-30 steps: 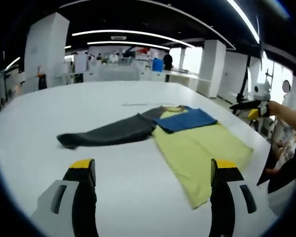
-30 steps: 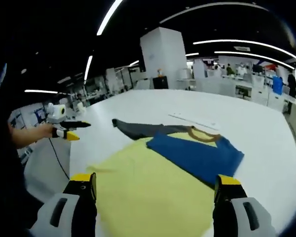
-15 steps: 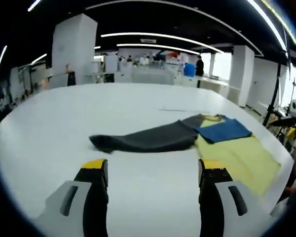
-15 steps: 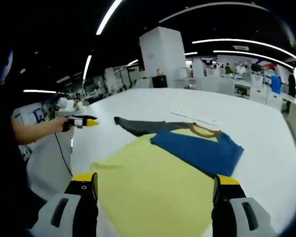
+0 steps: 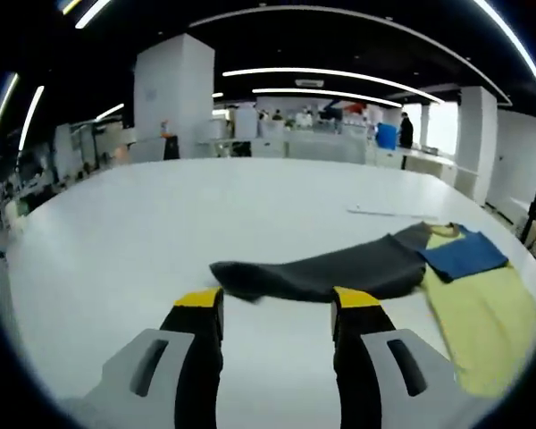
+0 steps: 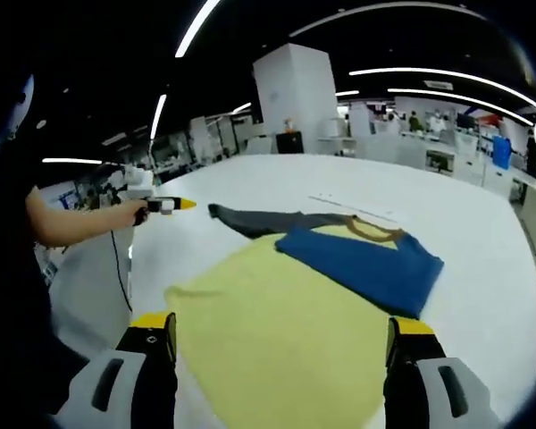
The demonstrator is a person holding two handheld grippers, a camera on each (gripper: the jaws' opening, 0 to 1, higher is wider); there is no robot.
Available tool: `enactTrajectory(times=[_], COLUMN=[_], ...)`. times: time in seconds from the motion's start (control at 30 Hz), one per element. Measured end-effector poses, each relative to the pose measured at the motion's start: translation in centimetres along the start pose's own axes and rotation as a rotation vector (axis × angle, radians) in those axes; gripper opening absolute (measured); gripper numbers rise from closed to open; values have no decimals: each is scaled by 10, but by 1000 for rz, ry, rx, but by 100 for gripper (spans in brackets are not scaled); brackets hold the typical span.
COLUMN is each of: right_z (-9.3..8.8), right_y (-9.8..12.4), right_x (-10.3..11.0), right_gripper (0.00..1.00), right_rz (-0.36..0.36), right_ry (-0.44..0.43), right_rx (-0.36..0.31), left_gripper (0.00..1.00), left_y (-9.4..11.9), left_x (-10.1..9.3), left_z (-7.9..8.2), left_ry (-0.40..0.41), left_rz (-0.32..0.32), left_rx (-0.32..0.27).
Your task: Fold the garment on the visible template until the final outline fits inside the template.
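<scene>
One garment [image 5: 402, 268] lies flat on the white table [image 5: 161, 214], toward its right-hand edge in the left gripper view. Going left to right there: the dark grey sleeve [image 5: 322, 273] stretches out toward the table's middle, then the blue sleeve [image 5: 464, 254] folded over the chest, then the yellow body [image 5: 482, 317]. The left gripper [image 5: 277, 308] hovers just short of the grey cuff, jaws apart and empty. In the right gripper view, the right gripper [image 6: 281, 335] hangs over the yellow hem [image 6: 277, 357], jaws wide and empty. The cloth looks soft, light and limp; it would likely drape and crease, so the grey cuff seems the natural hold. No writing or label is legible.
</scene>
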State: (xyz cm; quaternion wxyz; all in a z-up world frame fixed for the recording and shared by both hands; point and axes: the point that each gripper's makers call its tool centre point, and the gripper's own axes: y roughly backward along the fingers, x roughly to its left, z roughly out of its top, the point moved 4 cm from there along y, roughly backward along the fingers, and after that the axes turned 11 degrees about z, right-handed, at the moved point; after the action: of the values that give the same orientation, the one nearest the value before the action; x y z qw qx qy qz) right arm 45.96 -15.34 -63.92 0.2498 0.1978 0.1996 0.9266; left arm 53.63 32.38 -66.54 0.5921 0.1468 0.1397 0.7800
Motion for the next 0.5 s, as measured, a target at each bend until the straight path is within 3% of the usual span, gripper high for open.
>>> enactTrajectory(times=[0.07,0.27,0.5], right_z=[-1,-1,-7], right_y=[0,3,6], right_x=[0,-3,-9], right_gripper=[97,97,95], right_rz=[-2,-12,-40], right_ry=[2,-15,-39], right_rx=[7,-4,-1], left_gripper=[41,38,36], left_y=[-10,-32,-53], left_x=[4,14,21], left_z=[-6,-9,-20], left_ry=[-2,98,101], left_rz=[33,81,142], left_rx=[40,36,65])
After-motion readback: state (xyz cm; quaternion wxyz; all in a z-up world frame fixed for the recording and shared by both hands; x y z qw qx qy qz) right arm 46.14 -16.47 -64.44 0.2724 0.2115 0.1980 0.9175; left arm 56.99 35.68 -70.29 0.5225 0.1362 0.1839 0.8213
